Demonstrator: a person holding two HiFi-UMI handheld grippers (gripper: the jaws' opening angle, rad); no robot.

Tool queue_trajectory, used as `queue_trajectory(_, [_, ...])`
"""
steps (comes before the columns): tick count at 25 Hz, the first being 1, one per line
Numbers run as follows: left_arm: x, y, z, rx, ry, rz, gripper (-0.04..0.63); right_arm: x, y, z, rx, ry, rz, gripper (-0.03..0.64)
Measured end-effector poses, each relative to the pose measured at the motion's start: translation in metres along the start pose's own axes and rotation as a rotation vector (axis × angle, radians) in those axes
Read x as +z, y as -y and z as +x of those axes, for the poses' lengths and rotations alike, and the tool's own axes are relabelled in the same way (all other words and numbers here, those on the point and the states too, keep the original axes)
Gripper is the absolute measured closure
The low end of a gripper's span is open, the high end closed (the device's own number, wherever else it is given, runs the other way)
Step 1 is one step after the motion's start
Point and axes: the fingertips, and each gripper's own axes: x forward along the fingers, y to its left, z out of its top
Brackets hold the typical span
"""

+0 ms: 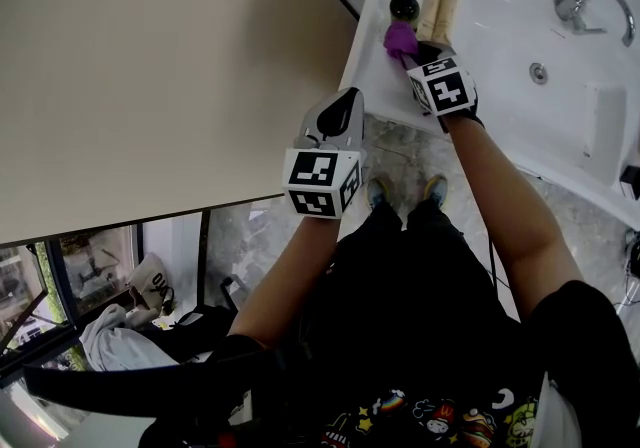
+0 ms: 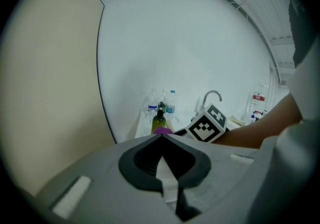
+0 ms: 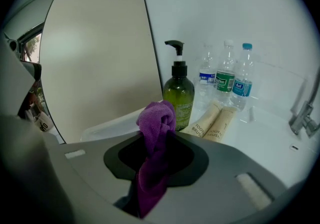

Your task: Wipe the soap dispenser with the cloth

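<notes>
The soap dispenser, a dark green pump bottle, stands upright at the left end of the white counter. My right gripper is shut on a bunched purple cloth, which sticks out past its tips just short of the bottle's front; whether they touch I cannot tell. My left gripper hangs off the counter's front edge, shut and holding nothing. The left gripper view shows its tips pointing toward the dispenser from farther back.
Two tan toothbrush boxes lie right of the dispenser, with three water bottles behind them. A basin with its drain and a chrome tap lies to the right. A beige panel fills the left.
</notes>
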Motion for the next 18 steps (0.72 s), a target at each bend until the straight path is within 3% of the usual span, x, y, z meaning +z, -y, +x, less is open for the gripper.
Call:
queue_trajectory(4, [-0.004,-0.001,0.0,0.004,-0.007,-0.002,0.594,-0.003,0.008,-0.001,-0.014,0.007,0.014,0.5])
queue_trajectory(18, [0.014,0.034,0.015,-0.044,0.021,0.026,0.594,0.077,0.081,-0.077,-0.154,0.234,0.022,0.5])
